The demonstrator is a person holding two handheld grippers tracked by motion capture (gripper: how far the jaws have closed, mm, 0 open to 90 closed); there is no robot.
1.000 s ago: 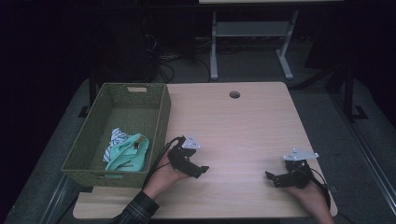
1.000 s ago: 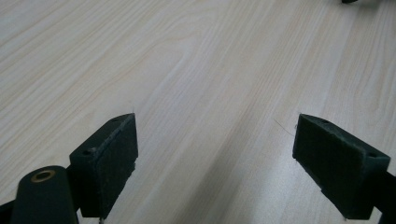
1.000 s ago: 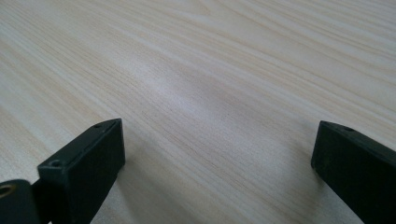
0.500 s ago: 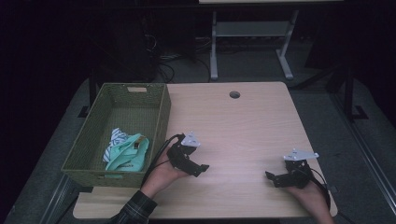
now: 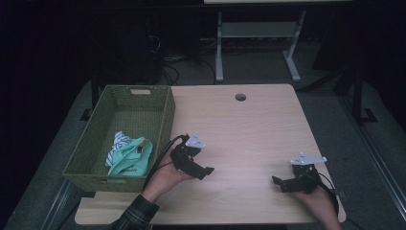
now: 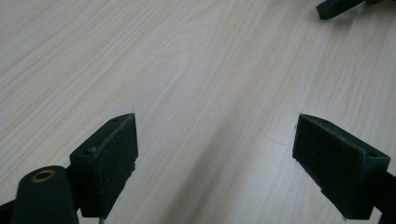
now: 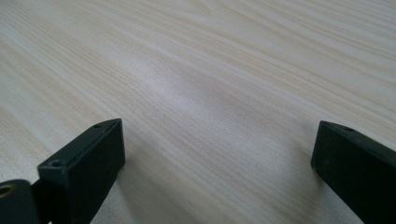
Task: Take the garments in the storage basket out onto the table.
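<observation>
My left gripper (image 5: 203,170) rests low over the wooden table (image 5: 249,124) near its front left, just right of the basket. Its jaws stand wide open over bare wood, and in the left gripper view (image 6: 215,154) nothing lies between them. My right gripper (image 5: 280,182) sits near the front right corner, pointing left, also open with bare wood between its jaws (image 7: 217,163). A tip of the right gripper (image 6: 336,7) peeks in at the top of the left gripper view.
A green woven basket (image 5: 165,112) stands at the table's left edge, holding a mint-green cloth (image 5: 131,160) and a striped white cloth (image 5: 117,143). A round cable hole (image 5: 240,97) lies near the far edge. A metal stand (image 5: 253,33) rises beyond the table.
</observation>
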